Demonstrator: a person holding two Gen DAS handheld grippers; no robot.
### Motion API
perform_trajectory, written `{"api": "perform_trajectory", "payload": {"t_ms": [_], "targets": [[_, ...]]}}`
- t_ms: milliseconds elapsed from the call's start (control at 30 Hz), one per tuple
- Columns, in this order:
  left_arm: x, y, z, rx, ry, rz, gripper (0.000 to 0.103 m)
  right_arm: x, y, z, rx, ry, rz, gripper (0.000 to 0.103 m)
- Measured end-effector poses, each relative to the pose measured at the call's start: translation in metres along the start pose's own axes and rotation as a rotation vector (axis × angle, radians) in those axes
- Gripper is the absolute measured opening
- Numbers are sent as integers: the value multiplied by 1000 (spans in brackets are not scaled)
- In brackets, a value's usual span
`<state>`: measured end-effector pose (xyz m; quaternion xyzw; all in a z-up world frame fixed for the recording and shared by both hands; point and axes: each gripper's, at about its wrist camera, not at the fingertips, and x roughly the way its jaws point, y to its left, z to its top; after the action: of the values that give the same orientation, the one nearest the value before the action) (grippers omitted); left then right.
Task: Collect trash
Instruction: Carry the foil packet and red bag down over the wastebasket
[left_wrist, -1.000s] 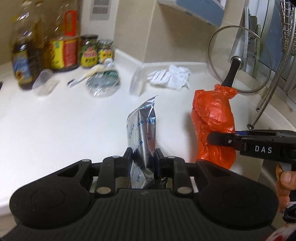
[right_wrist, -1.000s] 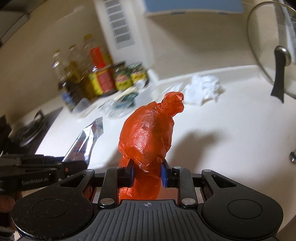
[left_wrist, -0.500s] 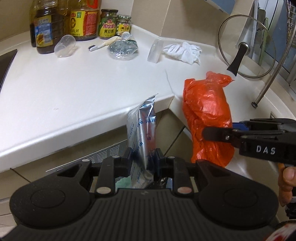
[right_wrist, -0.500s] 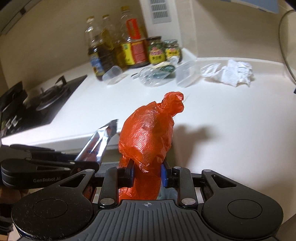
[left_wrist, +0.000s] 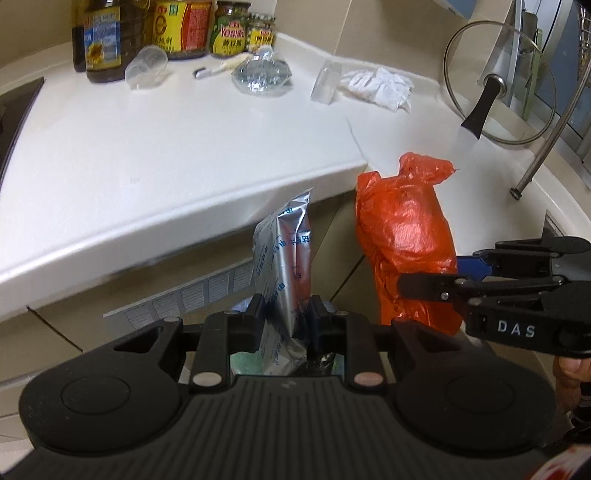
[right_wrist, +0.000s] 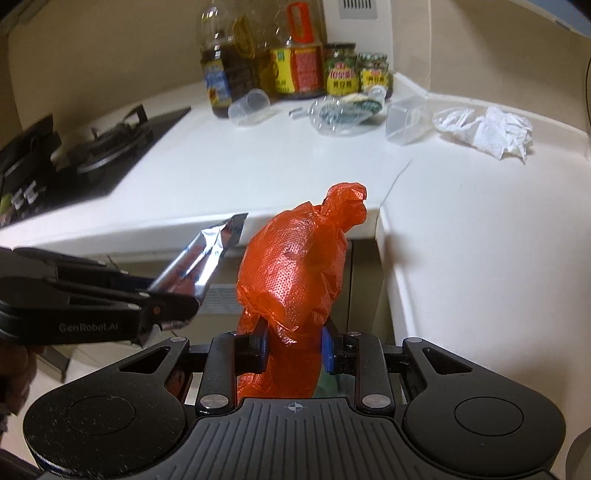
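Trash in both grips: the left hand-held gripper is clamped on a silver foil pouch, its long axis upright, top corner tipped toward the desk edge. Just beside it, the right hand-held gripper pinches an orange bag, bunched and standing upright, knotted tip uppermost. Both are held off the desk, before its front edge. Farther back on it lie crumpled paper, a clear cup on its side, and bottles by the wall.
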<state>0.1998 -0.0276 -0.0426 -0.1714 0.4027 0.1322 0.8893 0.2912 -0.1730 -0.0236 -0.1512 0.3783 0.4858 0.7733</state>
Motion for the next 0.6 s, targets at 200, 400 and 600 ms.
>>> {"api": "perform_trajectory", "payload": {"t_ms": [200, 400, 600], "targets": [[18, 9, -18, -16, 65, 3, 22, 19, 8, -15, -50, 63, -15, 28], [40, 20, -37, -39, 125, 9, 22, 47, 16, -32, -104, 134, -12, 28], [63, 33, -50, -79, 173, 18, 22, 82, 15, -51, -129, 212, -37, 28]]}}
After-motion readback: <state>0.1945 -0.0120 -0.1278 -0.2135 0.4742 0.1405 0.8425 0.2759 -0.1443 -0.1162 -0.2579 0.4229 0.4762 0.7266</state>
